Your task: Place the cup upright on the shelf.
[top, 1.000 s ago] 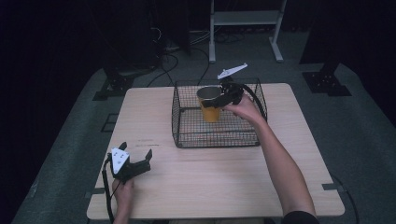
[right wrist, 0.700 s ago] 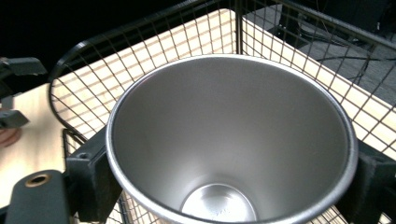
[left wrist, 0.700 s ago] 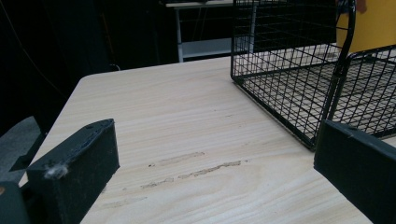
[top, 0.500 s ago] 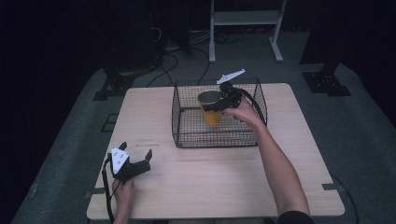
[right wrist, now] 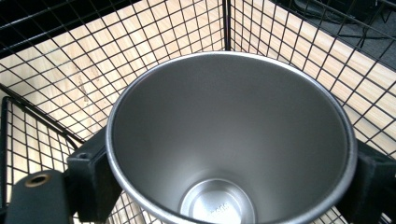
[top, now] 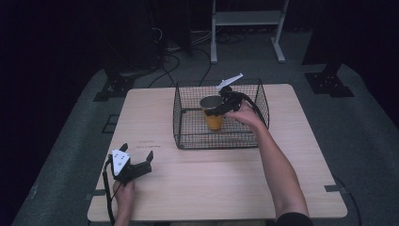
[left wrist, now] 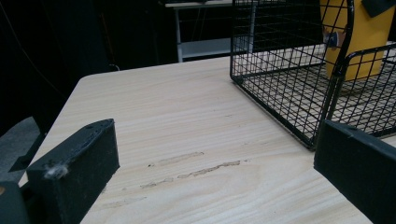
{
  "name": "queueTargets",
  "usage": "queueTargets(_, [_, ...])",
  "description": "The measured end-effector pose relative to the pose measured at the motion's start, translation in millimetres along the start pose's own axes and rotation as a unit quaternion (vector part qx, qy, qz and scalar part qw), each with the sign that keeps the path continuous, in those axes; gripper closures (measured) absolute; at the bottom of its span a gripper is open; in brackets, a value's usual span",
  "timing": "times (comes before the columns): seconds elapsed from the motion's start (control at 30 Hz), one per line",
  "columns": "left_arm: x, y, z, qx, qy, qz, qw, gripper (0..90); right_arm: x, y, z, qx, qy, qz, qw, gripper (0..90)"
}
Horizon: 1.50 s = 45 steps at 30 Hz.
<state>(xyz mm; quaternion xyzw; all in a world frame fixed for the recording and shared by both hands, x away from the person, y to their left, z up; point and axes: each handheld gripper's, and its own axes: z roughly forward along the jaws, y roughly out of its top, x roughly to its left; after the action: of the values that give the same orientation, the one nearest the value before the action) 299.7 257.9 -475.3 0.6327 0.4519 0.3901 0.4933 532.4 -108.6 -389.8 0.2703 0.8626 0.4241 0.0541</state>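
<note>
The yellow tumbler [top: 212, 114] is standing upright inside the black wire basket [top: 188, 136], a little above the centre of the high view, toward the basket's far half. In the left gripper view its yellow wall is showing through the mesh at the upper right, with its base down at the basket floor or just above it — the wires are hiding which. Its steel-lined inside [right wrist: 219, 154] is sitting empty and mouth-up in the right gripper view, which suits a grip from the sides near the rim: the cup is staying level and is free to be set down or lifted straight out over the basket wall.

The right tongs [top: 221, 107] are reaching in over the basket's rim from the right, and their two black jaws are pressing against opposite sides of the tumbler just under its lip — closed onto it as far as its width allows.

The left tongs [top: 137, 161] are resting on the bare wooden table [top: 291, 155] at the lower left of the high view, well apart from the basket. Their jaws are spread wide, with nothing between them but tabletop — likely parked out of the way while the other hand is working.
</note>
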Motion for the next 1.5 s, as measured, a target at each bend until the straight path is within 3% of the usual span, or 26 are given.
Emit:
queueTargets(0.23, [0.0, 0.0, -0.1, 0.0, 0.0, 0.0, 1.0, 0.0, 1.1, -0.7, 6.1, 0.005, 0.003, 0.001, 1.0, 11.7])
queueTargets(0.57, [1.2, 0.0, -0.6, -0.001, 0.0, -0.003, 1.0, 0.0, 0.3, -3.3, 11.5, 0.019, -0.011, -0.002, 0.9998, 11.6])
queueTargets(1.5, [1.1, -0.1, -0.6, -0.001, -0.001, -0.002, 1.0, 0.0, 0.8, -5.5, 9.5, 0.019, -0.023, -0.01, 0.9995, 7.9])
